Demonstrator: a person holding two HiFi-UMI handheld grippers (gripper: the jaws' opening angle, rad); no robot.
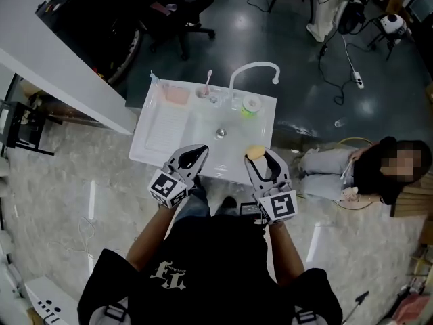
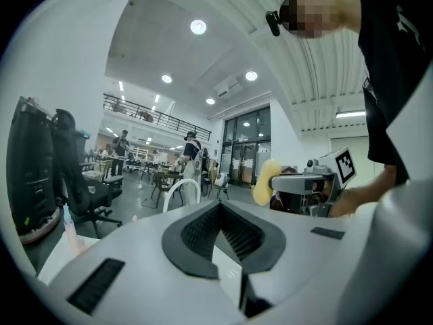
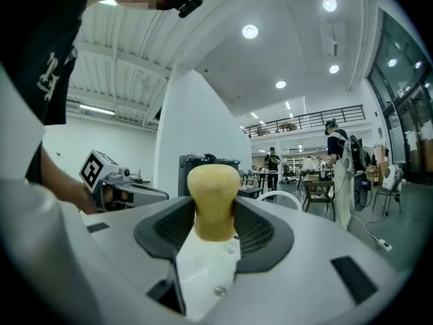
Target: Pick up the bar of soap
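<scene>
Right gripper (image 3: 215, 234): jaws clamped on bar of soap (image 3: 214, 202), yellow, upright between pads, clear of surface, above near rim of sink (image 1: 145, 156). Left gripper (image 2: 220, 230): jaws together, nothing between. Judgement: pick-up looks done, only steady hold left. Far rim: faucet (image 1: 254, 68).

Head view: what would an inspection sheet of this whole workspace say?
Surface: white sink with faucet.
Job's things: soap, held in the right tongs.
Clutter: pink dish, toothbrush and green cup along the back rim.
Tongs: right tongs shut on soap; left tongs shut, empty.
Cables: power strip with cord on the floor.
Surroundings: office chair, seated person.
</scene>
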